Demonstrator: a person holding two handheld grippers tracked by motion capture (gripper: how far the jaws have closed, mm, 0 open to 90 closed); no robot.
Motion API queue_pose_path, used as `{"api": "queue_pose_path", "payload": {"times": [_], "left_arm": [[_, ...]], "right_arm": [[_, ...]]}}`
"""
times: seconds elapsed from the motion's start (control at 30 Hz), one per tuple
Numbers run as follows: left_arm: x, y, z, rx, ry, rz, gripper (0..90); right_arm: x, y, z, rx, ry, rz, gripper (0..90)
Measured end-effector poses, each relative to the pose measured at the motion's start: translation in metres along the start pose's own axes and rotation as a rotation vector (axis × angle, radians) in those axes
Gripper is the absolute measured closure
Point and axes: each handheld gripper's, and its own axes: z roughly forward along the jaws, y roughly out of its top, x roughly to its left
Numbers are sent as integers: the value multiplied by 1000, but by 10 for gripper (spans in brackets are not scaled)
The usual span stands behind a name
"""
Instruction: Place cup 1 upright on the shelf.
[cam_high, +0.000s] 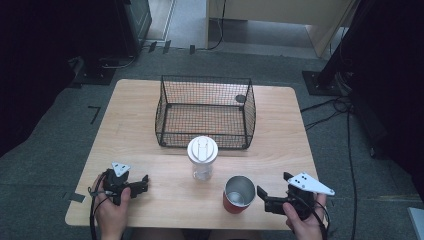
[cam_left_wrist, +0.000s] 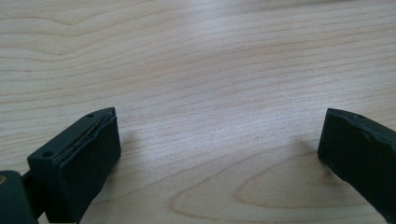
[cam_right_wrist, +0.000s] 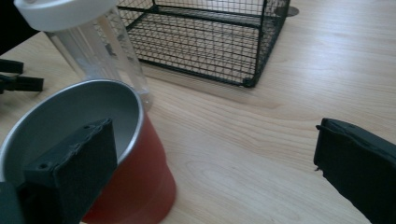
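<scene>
Right gripper (cam_high: 262, 196) sits low at the near right of the wooden table (cam_high: 280, 130), held in a hand (cam_high: 305, 222), its jaws spread wide and holding nothing. Just to its left stands the red cup (cam_high: 238, 195) — upright, with a shiny metal inside, near the table's front edge. In the right gripper view the cup (cam_right_wrist: 93, 154) looms large at the left, one black jaw in front of its rim and the other jaw well off to the right over bare wood, so the cup is not between them; whether that nearer jaw touches the rim I cannot tell.

Just beyond the cup and a little left is the clear bottle (cam_high: 202, 159) with its white lid, upright, close to the cup but apart from it. Behind the bottle, in the middle of the table, rests the black wire basket (cam_high: 248, 107), with the bottle just in front of its near wall.

Over at the near left, the left gripper (cam_high: 144, 181) rests in the other hand (cam_high: 111, 212), pointing right along the table — its jaws also released and wide apart, with plain wood grain between them in the left gripper view (cam_left_wrist: 219, 140). It lies well apart from the cup and bottle.
</scene>
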Motion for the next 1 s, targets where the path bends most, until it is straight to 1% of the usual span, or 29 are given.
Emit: {"api": "queue_pose_path", "payload": {"times": [0.03, 0.07, 0.1, 0.27, 0.33, 0.53, 0.63, 0.67, 0.7, 1.0], "left_arm": [[0, 0, 0, 0, 0, 0, 0], [0, 0, 0, 0, 0, 1, 0], [0, 0, 0, 0, 0, 1, 0], [0, 0, 0, 0, 0, 1, 0], [0, 0, 0, 0, 0, 1, 0], [0, 0, 0, 0, 0, 1, 0], [0, 0, 0, 0, 0, 1, 0], [0, 0, 0, 0, 0, 1, 0], [0, 0, 0, 0, 0, 1, 0], [0, 0, 0, 0, 0, 2, 0]], "right_arm": [[0, 0, 0, 0, 0, 0, 0], [4, 1, 1, -1, 20, 1, 0], [6, 1, 1, -2, 28, -2, 0], [18, 3, 3, 1, 47, -26, 0], [23, 4, 4, 0, 64, -26, 0], [38, 6, 6, 3, 101, -54, 0], [44, 6, 8, 5, 112, -67, 0], [44, 6, 8, 5, 112, -67, 0], [47, 5, 10, 7, 120, -75, 0], [58, 2, 17, 24, 140, -90, 0]]}}
